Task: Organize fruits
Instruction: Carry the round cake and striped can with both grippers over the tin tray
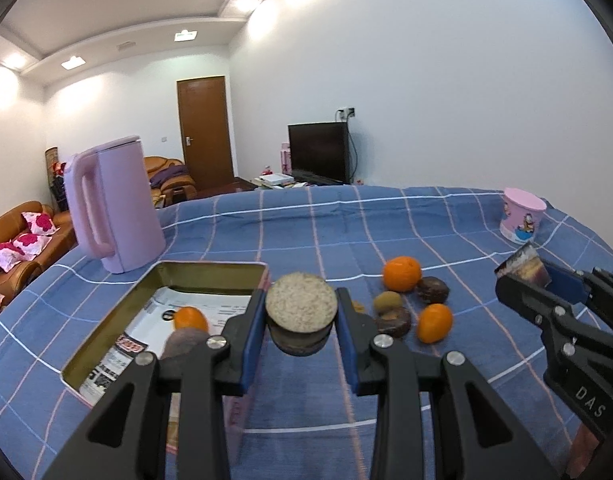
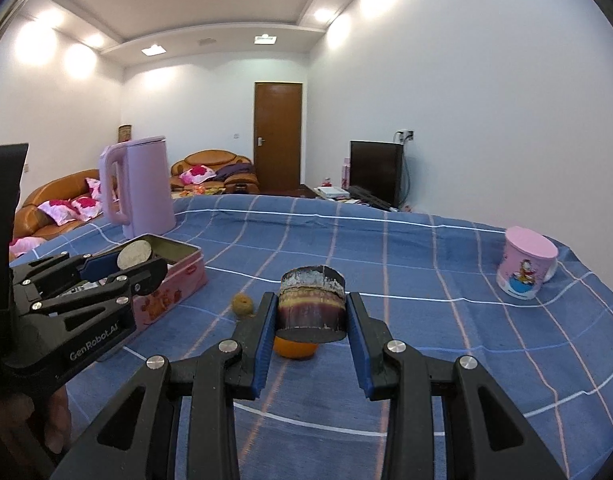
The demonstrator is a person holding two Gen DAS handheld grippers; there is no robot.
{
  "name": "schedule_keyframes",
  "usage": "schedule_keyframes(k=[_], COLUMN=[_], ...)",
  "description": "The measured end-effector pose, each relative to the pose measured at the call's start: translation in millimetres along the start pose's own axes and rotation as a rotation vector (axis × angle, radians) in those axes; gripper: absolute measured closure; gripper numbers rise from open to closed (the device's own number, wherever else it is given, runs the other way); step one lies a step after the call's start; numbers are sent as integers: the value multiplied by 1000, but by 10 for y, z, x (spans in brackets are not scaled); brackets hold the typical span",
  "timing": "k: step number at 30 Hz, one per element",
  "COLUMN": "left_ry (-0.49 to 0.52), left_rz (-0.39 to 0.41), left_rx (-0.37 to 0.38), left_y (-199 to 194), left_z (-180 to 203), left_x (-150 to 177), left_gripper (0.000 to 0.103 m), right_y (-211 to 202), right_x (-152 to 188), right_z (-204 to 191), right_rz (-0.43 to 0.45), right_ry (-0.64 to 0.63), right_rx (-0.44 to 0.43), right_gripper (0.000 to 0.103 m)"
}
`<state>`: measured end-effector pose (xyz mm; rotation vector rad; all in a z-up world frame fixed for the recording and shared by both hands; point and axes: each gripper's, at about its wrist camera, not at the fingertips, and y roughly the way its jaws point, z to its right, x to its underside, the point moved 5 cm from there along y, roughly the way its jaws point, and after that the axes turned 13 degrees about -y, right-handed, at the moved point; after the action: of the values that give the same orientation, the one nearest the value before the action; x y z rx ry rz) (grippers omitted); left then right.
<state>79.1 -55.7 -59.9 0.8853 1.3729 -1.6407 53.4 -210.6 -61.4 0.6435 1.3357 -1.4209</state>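
Observation:
My left gripper is shut on a short sugarcane piece with a pale cut face, held just right of an open pink tin. The tin holds an orange and a dark fruit. My right gripper is shut on a dark purple sugarcane piece, held above an orange on the blue checked cloth. On the cloth right of the tin lie two oranges, a kiwi and two dark round fruits. A small brown fruit lies near the tin.
A tall pink kettle stands behind the tin at the far left. A pink cartoon mug stands at the far right of the table. The right gripper's body is at the right in the left wrist view. The table edge drops off behind.

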Motion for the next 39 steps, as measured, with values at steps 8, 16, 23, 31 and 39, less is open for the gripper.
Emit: schedule_keyframes(k=[8, 16, 23, 31, 39], left_ry=[-37, -78, -98, -97, -94], left_rz=[-10, -14, -27, -48, -87], left_rx=[-53, -102, -160, -211, -239], left_y=[57, 99, 211, 351, 496], left_z=[-328, -647, -951, -1239, -1457], left_x=[-80, -170, -249, -303, -312], left_gripper=[68, 68, 68, 68, 68], right_y=[131, 280, 449, 649, 885], right_x=[-194, -419, -580, -732, -840], right_z=[-257, -583, -821, -1029, -1250], right_rz=[8, 20, 16, 4, -21], right_ry=[-32, -84, -125, -161, -188], right_rx=[-60, -120, -166, -208, -251], right_gripper=[67, 67, 67, 67, 67])
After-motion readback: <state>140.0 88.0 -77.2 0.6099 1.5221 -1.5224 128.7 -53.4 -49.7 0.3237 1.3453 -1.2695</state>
